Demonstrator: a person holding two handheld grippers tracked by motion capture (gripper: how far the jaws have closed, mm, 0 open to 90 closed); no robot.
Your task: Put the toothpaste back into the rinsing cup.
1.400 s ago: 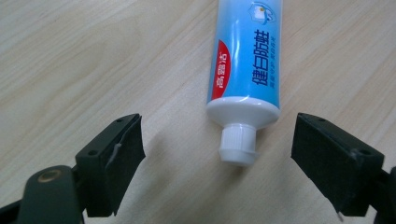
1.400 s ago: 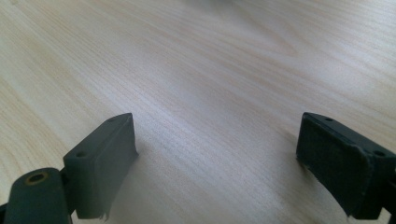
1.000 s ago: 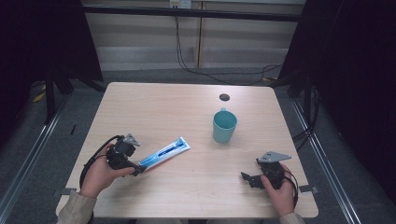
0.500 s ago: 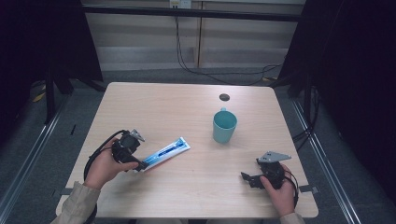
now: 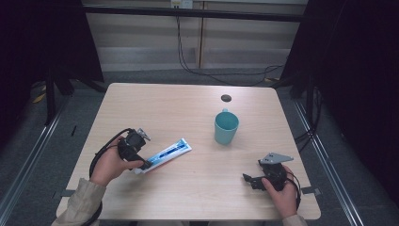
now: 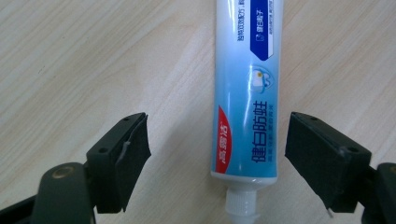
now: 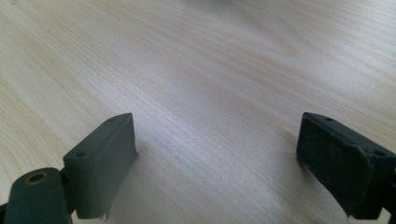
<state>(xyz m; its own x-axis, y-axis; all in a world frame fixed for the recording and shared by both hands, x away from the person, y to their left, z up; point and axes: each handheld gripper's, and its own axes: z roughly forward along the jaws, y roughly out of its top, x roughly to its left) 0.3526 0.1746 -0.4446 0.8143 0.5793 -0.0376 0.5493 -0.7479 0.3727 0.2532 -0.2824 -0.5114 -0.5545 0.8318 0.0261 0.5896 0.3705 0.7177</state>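
The toothpaste tube (image 5: 164, 154) lies flat on the wooden table (image 5: 188, 113), left of the teal mug (image 5: 226, 127) and well apart from it, its crimped end aimed toward the mug and its white cap toward the person's left hand. The left gripper (image 5: 141, 162) sits over the cap end. In the left gripper view the tube (image 6: 246, 93) runs up the middle between the two black jaws, with bare wood showing on both sides of it, so the pads do not press it; the jaws stand wide and have just been closing a little around it. The white screw cap (image 6: 240, 205) is at the bottom edge of that view.

The right gripper (image 5: 251, 181) rests low on the table, nearer the person than the mug and to its right. Its jaws are spread apart with plain tabletop (image 7: 210, 84) between them. A small dark round spot (image 5: 226, 98), perhaps a hole or a disc, lies beyond the mug.
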